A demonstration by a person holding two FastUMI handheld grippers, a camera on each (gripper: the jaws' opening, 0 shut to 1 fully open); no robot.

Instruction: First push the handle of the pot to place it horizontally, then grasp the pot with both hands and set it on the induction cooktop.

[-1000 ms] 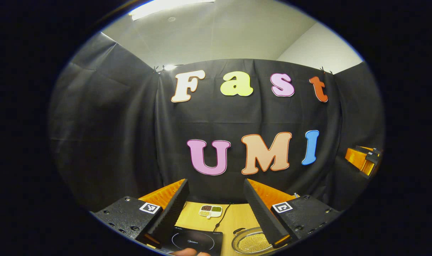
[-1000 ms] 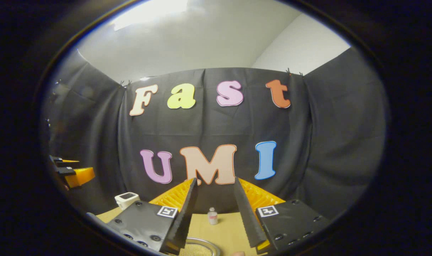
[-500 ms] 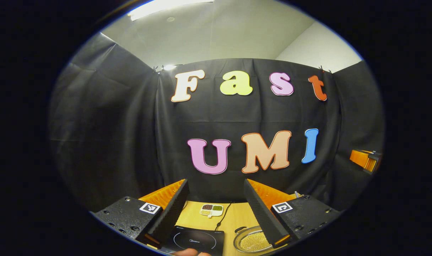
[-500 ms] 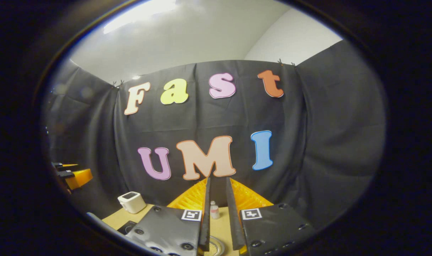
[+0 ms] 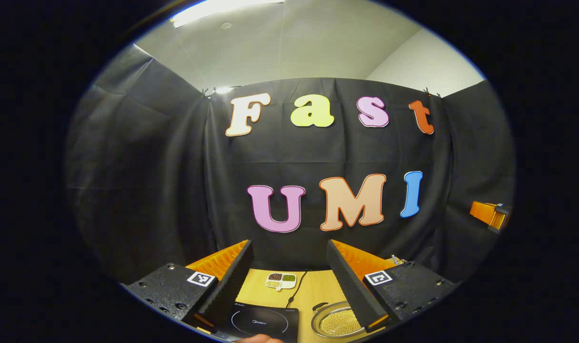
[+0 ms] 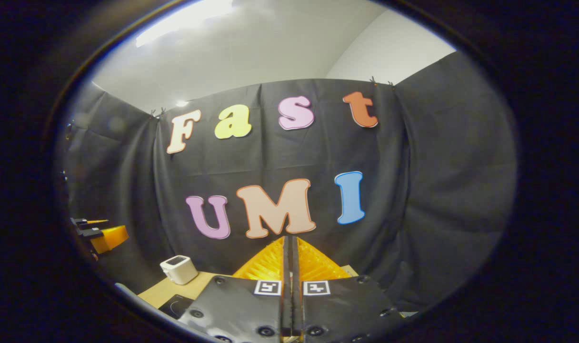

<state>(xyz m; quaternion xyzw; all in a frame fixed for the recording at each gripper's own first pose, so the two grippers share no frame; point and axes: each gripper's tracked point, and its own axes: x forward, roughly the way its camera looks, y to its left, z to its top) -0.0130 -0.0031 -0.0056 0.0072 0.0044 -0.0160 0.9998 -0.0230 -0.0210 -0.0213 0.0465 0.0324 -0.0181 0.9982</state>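
Showing pot — left gripper view.

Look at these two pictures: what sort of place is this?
Probably a staged kitchen booth for recording: black cloth wall, a wooden table with a cooktop and a pot.

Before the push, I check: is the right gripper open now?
No, the right gripper is shut, its two fingers pressed together with nothing between them.

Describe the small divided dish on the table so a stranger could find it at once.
Start at the wooden table under the black cloth wall. Behind the black cooktop, near the wall's foot, lies the dish. It is white, with compartments of brown and green fillings, unlike the round metal pot to its right.
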